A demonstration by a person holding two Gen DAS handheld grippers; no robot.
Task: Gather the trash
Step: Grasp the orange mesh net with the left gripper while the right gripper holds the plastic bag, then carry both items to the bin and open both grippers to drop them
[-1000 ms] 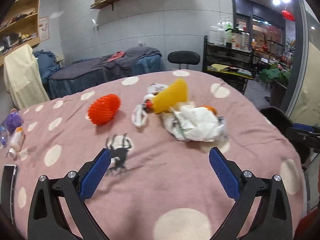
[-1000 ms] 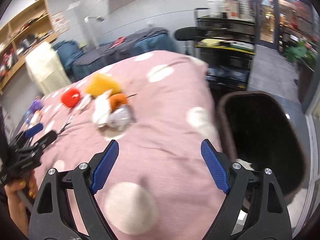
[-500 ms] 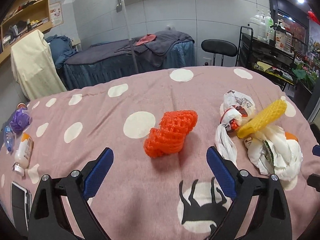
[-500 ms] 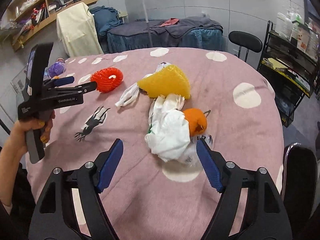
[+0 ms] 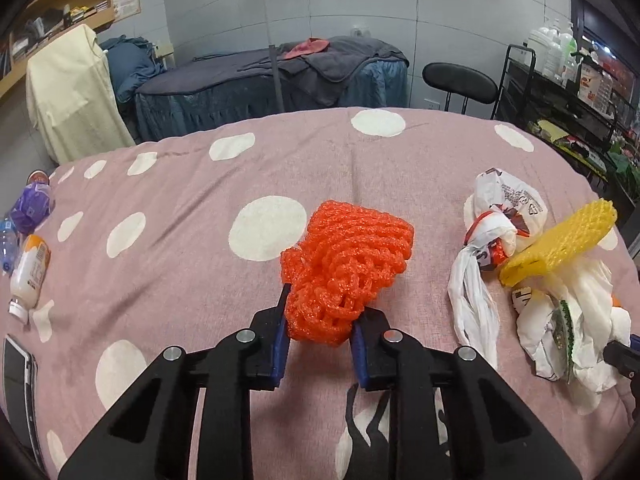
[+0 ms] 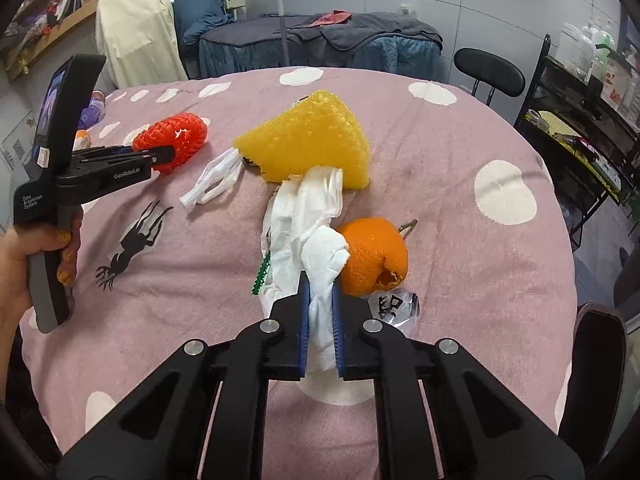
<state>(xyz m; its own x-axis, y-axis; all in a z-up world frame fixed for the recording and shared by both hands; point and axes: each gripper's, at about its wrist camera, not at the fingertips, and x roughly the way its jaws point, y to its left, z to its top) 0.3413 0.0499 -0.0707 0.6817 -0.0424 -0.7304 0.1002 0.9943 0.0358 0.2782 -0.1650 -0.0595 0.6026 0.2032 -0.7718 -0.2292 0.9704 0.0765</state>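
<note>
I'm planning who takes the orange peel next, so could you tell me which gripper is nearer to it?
Right. The right gripper, shut on the white tissue, sits right beside the orange peel; the left gripper is across the table, clamping the red foam net.

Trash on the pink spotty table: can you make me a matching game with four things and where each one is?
Things:
1. orange-red foam net
2. crumpled white tissue
3. yellow foam net
4. orange peel

Places:
A. resting on the white plastic bag
B. pinched in the left gripper
C. just right of the right gripper's tips, on the cloth
D. pinched in the right gripper

Pairs: 1-B, 2-D, 3-A, 4-C
</note>
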